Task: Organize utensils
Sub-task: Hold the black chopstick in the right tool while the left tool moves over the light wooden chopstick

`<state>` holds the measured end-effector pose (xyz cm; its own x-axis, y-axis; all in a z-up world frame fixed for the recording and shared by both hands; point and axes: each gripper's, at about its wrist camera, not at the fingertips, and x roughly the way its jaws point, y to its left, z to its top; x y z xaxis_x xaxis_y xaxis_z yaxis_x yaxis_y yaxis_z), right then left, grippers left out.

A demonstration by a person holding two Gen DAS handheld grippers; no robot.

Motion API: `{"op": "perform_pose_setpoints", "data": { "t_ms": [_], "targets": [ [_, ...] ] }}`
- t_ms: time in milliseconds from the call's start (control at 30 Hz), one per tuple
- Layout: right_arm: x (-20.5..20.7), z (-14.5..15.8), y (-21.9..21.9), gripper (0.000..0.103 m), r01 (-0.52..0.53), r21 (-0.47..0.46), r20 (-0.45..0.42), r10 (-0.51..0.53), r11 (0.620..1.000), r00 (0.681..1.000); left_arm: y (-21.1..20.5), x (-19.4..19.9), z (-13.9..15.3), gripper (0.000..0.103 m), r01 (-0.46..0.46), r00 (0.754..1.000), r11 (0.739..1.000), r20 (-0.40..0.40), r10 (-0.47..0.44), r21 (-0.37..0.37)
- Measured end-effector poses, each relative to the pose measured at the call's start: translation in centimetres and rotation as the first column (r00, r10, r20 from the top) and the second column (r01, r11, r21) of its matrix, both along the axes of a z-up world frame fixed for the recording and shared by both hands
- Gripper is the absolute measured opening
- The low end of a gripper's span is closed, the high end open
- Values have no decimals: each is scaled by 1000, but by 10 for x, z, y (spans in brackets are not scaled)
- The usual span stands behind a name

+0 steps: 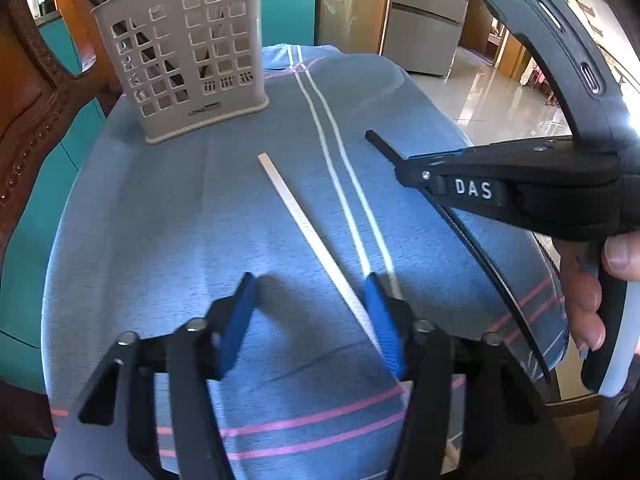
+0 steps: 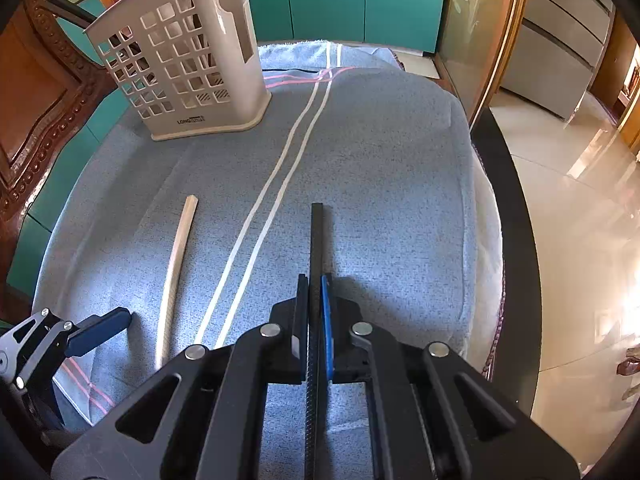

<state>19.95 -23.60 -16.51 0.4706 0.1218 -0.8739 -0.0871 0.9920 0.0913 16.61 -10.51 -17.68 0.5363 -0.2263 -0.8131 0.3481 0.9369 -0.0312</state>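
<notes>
Left wrist view: the left gripper [image 1: 310, 292] occupies the lower centre of the frame, its two blue pads parted over a blue cloth [image 1: 180, 240] marked with white and pink stripes. A white chopstick [image 1: 316, 244] lies flat on the cloth, running diagonally from centre frame down to the right-hand pad [image 1: 380, 312], which it meets or passes just beside; whether the two touch cannot be told. The left-hand pad stands well apart from it, so the gripper is released and grasps nothing. A beige perforated utensil holder [image 1: 188, 60] stands upright on the cloth at upper left. At right, the right gripper [image 1: 416, 170] enters the frame, a hand [image 1: 592, 300] on its handle, with the tip of a black chopstick [image 1: 380, 142] projecting from its clenched jaws.

Right wrist view: the right gripper [image 2: 315, 280], at lower centre, is clenched on the black chopstick [image 2: 317, 240], which extends straight up the frame from between the pads. The white chopstick [image 2: 176, 264] lies on the cloth [image 2: 400, 200] at left, beyond the paired white stripes. One blue pad of the left gripper [image 2: 100, 332] shows at lower left, just beside the near end of the white chopstick. The utensil holder [image 2: 180, 60] stands at upper left.
</notes>
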Motion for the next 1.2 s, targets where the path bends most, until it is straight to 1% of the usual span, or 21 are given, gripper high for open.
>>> {"op": "perform_pose_setpoints", "data": {
  "t_ms": [33, 67, 100, 233, 367, 500, 567, 600, 667, 767, 833, 867, 900, 967, 1000, 1067, 1133, 1200],
  "targets": [
    [0, 0, 0, 7, -1, 1, 0, 1, 1000, 1000, 5, 0, 0, 43, 7, 1000, 1000, -1, -7, -9],
    [0, 0, 0, 7, -1, 1, 1, 1, 1000, 1000, 9, 0, 0, 37, 9, 1000, 1000, -2, -9, -16],
    [0, 0, 0, 7, -1, 0, 3, 1, 1000, 1000, 15, 1, 0, 34, 8, 1000, 1000, -6, -8, -25],
    [-1, 0, 1, 7, -1, -12, 14, 1, 1000, 1000, 42, 8, 1, 34, -47, 998, 997, -34, 45, -62],
    [-1, 0, 2, 8, 2, -16, 19, -1, 1000, 1000, 59, 12, 2, 34, -96, 994, 992, -51, 92, -82],
    [-1, -1, 4, 8, 2, -21, 21, -2, 1000, 1000, 64, 13, 6, 34, -111, 993, 986, -55, 105, -124],
    [-1, -1, 4, 8, 5, -18, 27, -4, 1000, 1000, 68, 12, 9, 34, -121, 992, 979, -62, 112, -162],
    [-2, -1, 4, 8, 6, -17, 30, -6, 1000, 1000, 69, 13, 9, 35, -125, 991, 977, -66, 115, -172],
    [-3, -2, 4, 8, 7, -21, 34, -6, 1000, 999, 70, 14, 10, 40, -126, 991, 975, -70, 115, -185],
    [-3, -2, 6, 9, 3, -27, 36, -2, 1000, 999, 66, 16, 11, 43, -131, 990, 973, -76, 119, -188],
    [-3, -1, 5, 9, 7, -20, 33, -6, 1000, 999, 63, 20, 11, 44, -130, 990, 973, -79, 117, -189],
    [-3, -1, 3, 9, 14, -3, 29, -14, 1000, 999, 60, 22, 12, 44, -122, 991, 976, -74, 111, -182],
    [-3, 0, 0, 9, 22, 38, 19, -23, 999, 1000, 58, 23, 12, 44, -117, 992, 978, -68, 107, -170],
    [-4, 1, -4, 9, 20, 105, 14, -21, 994, 1000, 51, 25, 12, 44, -103, 994, 987, -48, 97, -121],
    [-3, 1, -3, 9, 13, 113, 16, -15, 993, 1000, 49, 27, 12, 44, -99, 994, 990, -45, 95, -101],
    [-3, 3, 1, 9, 10, 83, 29, -13, 997, 999, 48, 31, 10, 44, -99, 994, 990, -55, 94, -96],
    [-1, 3, 4, 9, 11, 65, 29, -13, 998, 999, 47, 36, 9, 44, -95, 993, 988, -78, 86, -122],
    [1, 4, 4, 9, 14, 61, 26, -15, 998, 1000, 43, 38, 11, 44, -85, 995, 988, -71, 77, -129]
  ]
}}
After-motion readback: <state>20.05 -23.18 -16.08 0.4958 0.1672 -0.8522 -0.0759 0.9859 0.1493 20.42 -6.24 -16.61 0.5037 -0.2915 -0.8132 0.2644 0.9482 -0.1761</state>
